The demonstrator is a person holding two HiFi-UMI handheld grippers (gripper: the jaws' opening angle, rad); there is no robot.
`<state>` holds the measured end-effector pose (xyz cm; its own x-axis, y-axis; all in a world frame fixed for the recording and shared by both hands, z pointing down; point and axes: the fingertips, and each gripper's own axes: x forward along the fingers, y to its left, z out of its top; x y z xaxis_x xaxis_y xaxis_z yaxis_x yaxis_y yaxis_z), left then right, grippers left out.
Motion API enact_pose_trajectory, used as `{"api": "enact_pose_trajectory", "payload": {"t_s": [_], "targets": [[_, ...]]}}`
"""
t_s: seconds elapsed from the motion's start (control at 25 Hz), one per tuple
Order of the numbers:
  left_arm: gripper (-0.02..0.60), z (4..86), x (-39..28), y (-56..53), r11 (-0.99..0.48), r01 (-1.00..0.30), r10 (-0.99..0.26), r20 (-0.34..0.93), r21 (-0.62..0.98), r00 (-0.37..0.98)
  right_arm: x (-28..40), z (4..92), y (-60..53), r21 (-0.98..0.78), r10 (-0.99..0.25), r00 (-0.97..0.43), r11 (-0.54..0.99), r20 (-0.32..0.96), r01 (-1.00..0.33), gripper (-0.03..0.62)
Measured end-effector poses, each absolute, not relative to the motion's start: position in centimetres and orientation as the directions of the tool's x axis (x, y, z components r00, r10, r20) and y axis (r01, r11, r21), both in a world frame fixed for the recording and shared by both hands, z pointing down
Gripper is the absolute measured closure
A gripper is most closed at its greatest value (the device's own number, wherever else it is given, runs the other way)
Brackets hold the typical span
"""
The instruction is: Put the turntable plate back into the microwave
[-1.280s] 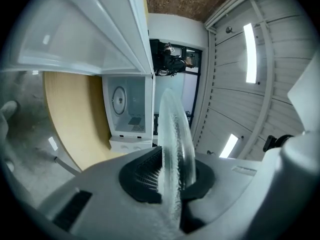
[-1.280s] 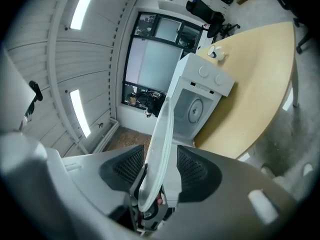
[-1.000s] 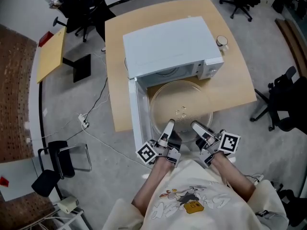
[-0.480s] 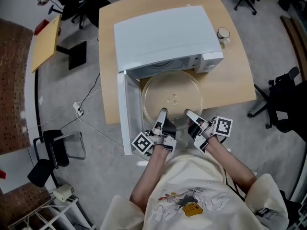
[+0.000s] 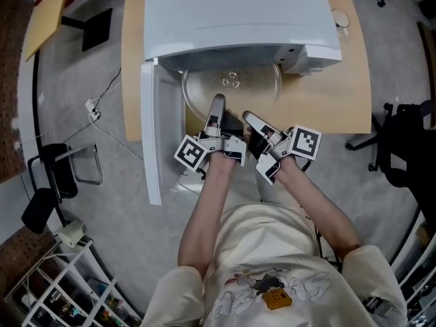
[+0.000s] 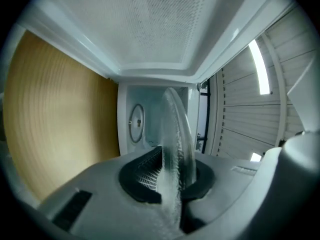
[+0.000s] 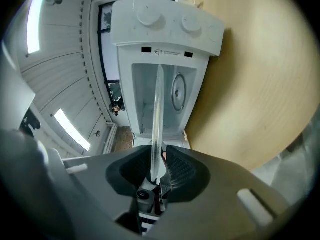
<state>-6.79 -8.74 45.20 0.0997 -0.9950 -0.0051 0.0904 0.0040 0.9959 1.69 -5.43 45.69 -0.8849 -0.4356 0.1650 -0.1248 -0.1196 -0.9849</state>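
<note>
Sliding the plate into the microwave, keep it level. Your left claw pinches its rim. Your right claw grips the rim too but has just been opening, so squeeze.

Microwave on table, door swung open at left; turntable plate half inside; cup at right.

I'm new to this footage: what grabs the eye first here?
A clear glass plate sticks partway into the open white microwave, its near rim between the jaws of the left gripper and right gripper; the right's have just been opening. The door hangs wide at left.
</note>
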Motion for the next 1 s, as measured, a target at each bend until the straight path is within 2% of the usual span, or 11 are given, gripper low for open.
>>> {"api": "enact_pose_trajectory", "payload": {"t_s": [0.12,0.24,0.44,0.68,0.76,1.0], "targets": [[0.560,46.5,-7.5,-11.6,0.018,0.104,-0.995,0.008,0.994,0.097,0.1,46.5,-8.7,-0.985,-0.430,-0.887,-0.109,0.171,-0.137,0.549],[0.560,47.6,-8.8,-13.9,0.002,0.133,-0.996,-0.010,0.991,0.091,-1.7,47.1,-11.2,-0.990,-0.434,-0.890,-0.084,0.136,-0.110,0.557],[0.558,47.8,-8.9,-14.4,-0.025,0.130,-0.994,-0.038,0.991,0.098,-2.0,47.3,-11.5,-0.997,-0.463,-0.883,-0.062,0.075,-0.053,0.557],[0.540,48.1,-9.0,-15.3,-0.050,0.062,-0.985,-0.059,0.997,0.159,-2.2,47.8,-12.7,-0.999,-0.493,-0.869,-0.040,0.024,-0.005,0.552],[0.506,48.1,-8.9,-15.3,-0.047,0.051,-0.983,-0.055,0.998,0.174,-2.2,48.1,-13.5,-0.999,-0.501,-0.865,-0.041,0.026,-0.006,0.548],[0.506,49.7,-9.0,-15.2,-0.016,0.036,-0.984,-0.022,0.999,0.176,-2.1,49.5,-16.3,-0.999,-0.510,-0.859,-0.016,0.041,-0.038,0.549]]}}
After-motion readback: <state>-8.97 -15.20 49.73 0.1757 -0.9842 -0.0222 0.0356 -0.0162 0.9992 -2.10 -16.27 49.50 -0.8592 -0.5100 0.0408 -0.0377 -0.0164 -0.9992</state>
